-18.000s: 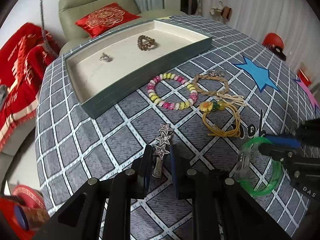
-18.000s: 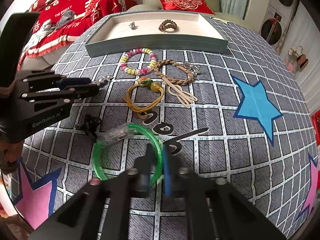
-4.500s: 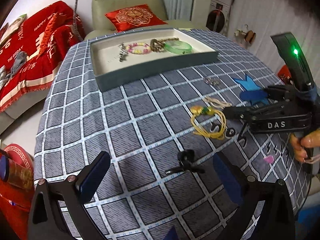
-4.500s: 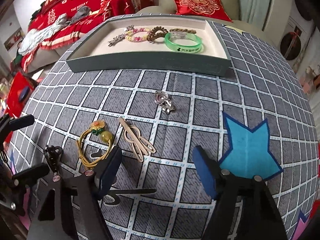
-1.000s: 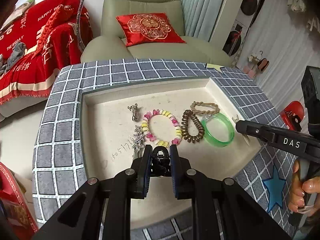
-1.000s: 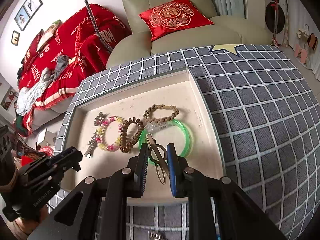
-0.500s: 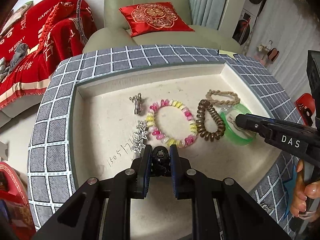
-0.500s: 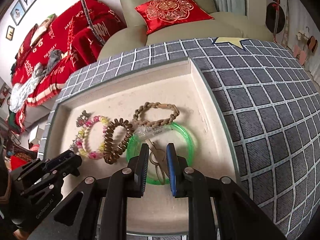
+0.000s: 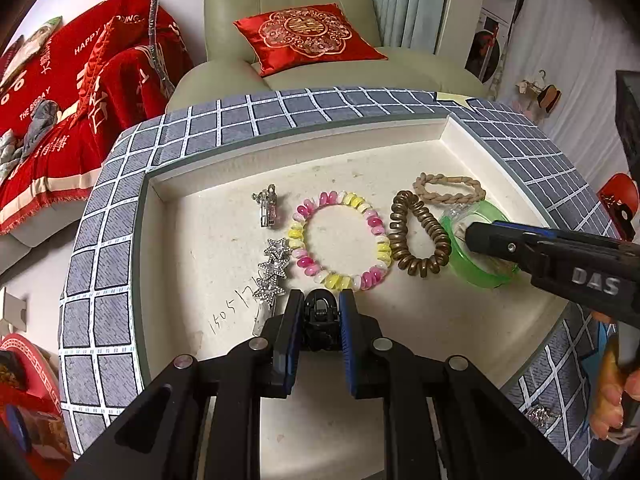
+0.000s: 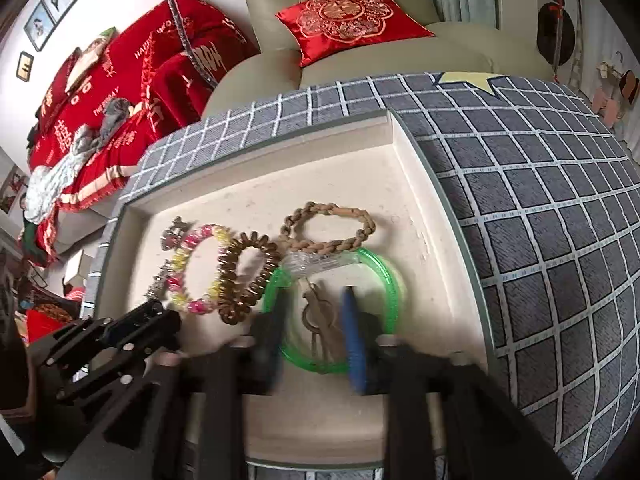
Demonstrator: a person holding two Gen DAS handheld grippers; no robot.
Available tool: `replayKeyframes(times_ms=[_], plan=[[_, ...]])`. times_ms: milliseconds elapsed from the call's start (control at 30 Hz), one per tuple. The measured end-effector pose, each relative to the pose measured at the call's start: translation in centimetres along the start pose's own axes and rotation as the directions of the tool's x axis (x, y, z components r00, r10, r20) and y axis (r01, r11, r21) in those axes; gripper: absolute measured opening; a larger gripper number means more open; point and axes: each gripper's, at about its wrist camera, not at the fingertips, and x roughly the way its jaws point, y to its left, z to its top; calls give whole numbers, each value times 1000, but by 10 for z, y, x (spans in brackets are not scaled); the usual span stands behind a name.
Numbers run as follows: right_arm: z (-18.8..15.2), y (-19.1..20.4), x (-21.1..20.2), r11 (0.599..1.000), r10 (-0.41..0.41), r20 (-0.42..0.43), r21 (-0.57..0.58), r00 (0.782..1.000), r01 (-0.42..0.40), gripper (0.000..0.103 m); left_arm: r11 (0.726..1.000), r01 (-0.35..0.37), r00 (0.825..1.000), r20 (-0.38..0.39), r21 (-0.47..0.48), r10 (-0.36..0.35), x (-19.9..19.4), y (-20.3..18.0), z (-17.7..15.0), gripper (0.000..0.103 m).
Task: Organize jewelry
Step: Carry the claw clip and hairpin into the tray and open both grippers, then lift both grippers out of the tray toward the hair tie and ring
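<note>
Jewelry in the tray (image 9: 152,208): the left tool (image 9: 319,312) pinches a small, stiff black clip (image 9: 320,308); the right tool (image 10: 316,320) is opening, its light wooden hairpin (image 10: 316,320) lying loose inside the green bangle (image 10: 384,276).

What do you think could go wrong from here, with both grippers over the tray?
1. The right gripper is opening over the tan clip, which lies inside the green bangle; the fingers may nudge the bangle on withdrawal.
2. The left gripper, shut on the black clip, sits close to the beaded bracelet and star clip; releasing here may crowd them.
</note>
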Motion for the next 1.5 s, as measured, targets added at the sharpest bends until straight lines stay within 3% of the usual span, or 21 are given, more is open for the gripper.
replayKeyframes(times_ms=[67, 600, 633, 700, 767, 1000, 1100, 1233, 1267, 1367, 1500], plan=[[0, 1, -9, 1000, 13, 33, 7, 999, -13, 66, 1000, 0, 1000, 5, 1, 0, -1, -1, 0, 33], [-33, -16, -64, 995, 50, 111, 84, 993, -60, 71, 999, -44, 998, 42, -17, 45, -14, 1, 4, 34], [-36, -18, -66, 994, 50, 113, 94, 992, -61, 71, 999, -43, 998, 44, -20, 44, -14, 1, 4, 40], [-41, -23, -68, 993, 48, 111, 106, 993, -60, 71, 998, -52, 997, 62, -32, 54, -18, 3, 5, 102], [-46, -27, -69, 991, 44, 107, 118, 993, -56, 71, 996, -77, 990, 114, -38, 81, -27, 3, 3, 103], [-40, -25, -64, 994, 14, 96, 105, 995, -24, 72, 997, -58, 992, 108, -54, 63, -32, 6, 5, 103], [-35, -20, -62, 996, -5, 104, 87, 995, -4, 84, 995, -74, 991, 104, -60, 80, -32, 8, 5, 103], [-31, -14, -62, 998, -42, 125, 60, 991, 35, 88, 995, -84, 992, 90, -57, 89, -31, 9, 3, 103], [-30, -12, -62, 998, -54, 131, 51, 990, 47, 102, 995, -88, 992, 87, -56, 92, -31, 9, 2, 103], [-33, -10, -61, 998, -68, 156, 28, 985, 64, 103, 994, -96, 991, 86, -52, 101, -33, 9, 1, 103], [-33, -7, -58, 996, -86, 123, 5, 989, 86, 103, 993, -109, 989, 92, -44, 113, -37, 8, -2, 103]])
